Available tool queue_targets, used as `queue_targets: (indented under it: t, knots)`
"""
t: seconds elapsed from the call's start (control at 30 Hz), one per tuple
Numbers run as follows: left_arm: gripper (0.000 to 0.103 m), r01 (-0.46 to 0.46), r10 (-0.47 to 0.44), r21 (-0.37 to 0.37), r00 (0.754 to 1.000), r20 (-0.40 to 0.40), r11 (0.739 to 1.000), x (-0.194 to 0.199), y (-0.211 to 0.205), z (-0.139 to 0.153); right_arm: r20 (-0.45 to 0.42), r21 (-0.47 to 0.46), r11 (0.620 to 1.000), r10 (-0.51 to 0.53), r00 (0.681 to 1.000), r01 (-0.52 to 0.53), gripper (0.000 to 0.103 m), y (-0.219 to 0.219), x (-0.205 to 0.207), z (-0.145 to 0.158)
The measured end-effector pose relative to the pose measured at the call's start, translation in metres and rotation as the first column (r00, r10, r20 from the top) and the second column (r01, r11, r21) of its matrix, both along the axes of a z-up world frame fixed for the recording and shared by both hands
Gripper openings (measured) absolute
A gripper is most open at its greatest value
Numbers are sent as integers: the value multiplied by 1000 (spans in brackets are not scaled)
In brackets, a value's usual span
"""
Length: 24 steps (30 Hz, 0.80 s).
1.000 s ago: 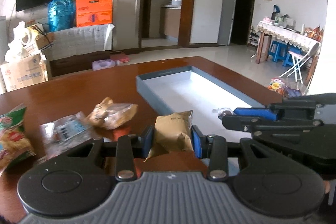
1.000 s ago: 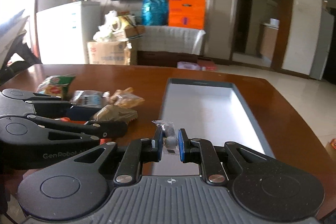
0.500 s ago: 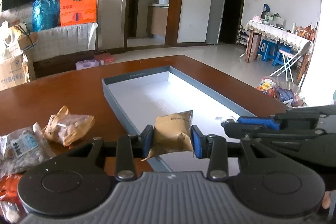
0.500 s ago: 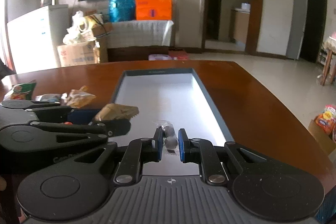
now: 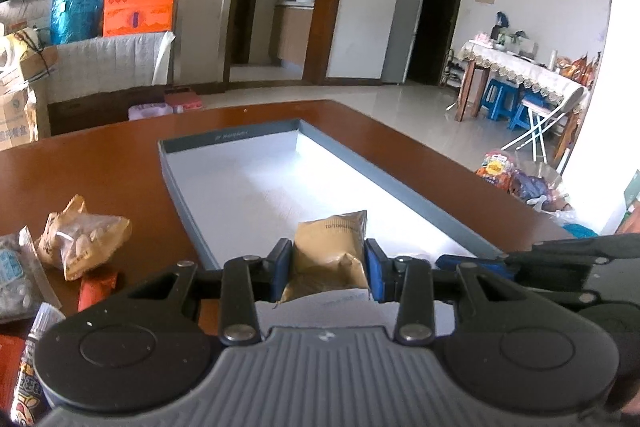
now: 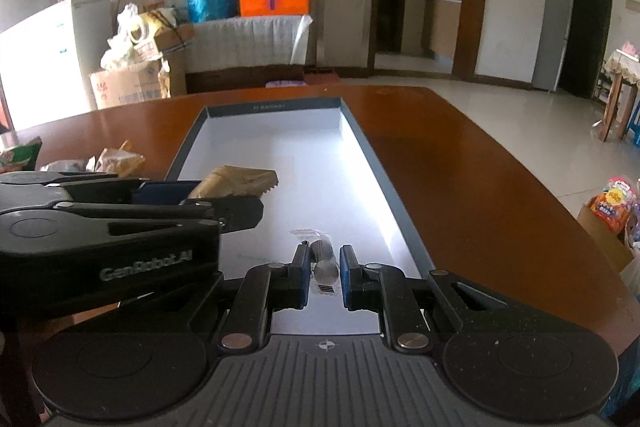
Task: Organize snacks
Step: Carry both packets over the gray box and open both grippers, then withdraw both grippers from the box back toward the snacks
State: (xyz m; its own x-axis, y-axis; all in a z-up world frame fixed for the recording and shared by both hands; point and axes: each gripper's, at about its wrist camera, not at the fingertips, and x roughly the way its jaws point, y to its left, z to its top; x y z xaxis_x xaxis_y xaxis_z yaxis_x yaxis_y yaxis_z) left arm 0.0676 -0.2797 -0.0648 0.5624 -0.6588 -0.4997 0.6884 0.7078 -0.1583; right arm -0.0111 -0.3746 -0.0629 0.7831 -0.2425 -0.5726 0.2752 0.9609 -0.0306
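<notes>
Brown table (image 5: 100, 155) in tiled room

Each matte black plastic tool (image 6: 324, 277) had blue pads (image 6: 347, 277), silver rivets, ribbed grey housing; the left tool (image 5: 328, 267) bore white "GenRobot.AI" lettering.

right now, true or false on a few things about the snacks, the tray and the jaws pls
1. The left gripper holds a tan snack packet. True.
2. The right gripper has empty, wide open jaws. False: they are shut on a small clear-wrapped snack.
3. The grey tray already holds several snacks. False: none lies in it.
4. Loose snack bags lie on the wooden table left of the tray. True.
</notes>
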Motion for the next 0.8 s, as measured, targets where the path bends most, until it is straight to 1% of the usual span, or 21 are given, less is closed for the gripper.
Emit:
queue_targets:
  t: [0.07, 0.13, 0.2, 0.33, 0.4, 0.47, 0.57, 0.63, 0.7, 0.8]
  knots:
    - [37, -16, 16, 11, 1000, 11, 1000, 1, 0, -1, 2, -1, 1000, 0, 1000, 0, 18, 0, 0, 0]
    - [40, -21, 20, 18, 999, 30, 1000, 1, 0, -2, 2, -2, 1000, 1, 1000, -1, 18, 1, 0, 0]
    - [47, -15, 15, 11, 999, 29, 1000, 0, 2, -2, 1, 0, 1000, 1, 1000, -1, 18, 1, -1, 0]
    - [56, -5, 5, -11, 1000, 27, 1000, 0, 6, 1, 6, 3, 1000, -7, 1000, 7, 18, 1, -2, 0]
    - [72, -4, 5, -21, 999, 33, 1000, -2, 8, 2, 9, -1, 1000, -8, 1000, 8, 18, 1, -3, 1]
    - [80, -9, 11, -31, 999, 49, 999, -4, 10, 4, 10, 2, 1000, -6, 1000, 6, 19, 1, -6, 0]
    - [81, -9, 11, -35, 998, 59, 999, -5, 11, 6, 24, 1, 1000, -6, 1000, 6, 20, 1, -6, 1]
    - [81, -13, 15, -36, 998, 58, 999, -5, 11, 6, 31, -3, 1000, -10, 999, 10, 26, 1, -7, 2]
    - [81, -13, 16, -41, 998, 55, 999, -6, 13, 8, 37, -3, 1000, -13, 999, 13, 30, 1, -8, 3]
    - [81, -15, 18, -50, 998, 58, 999, -8, 17, 11, 61, -8, 1000, -6, 998, 7, 31, 3, -9, 6]
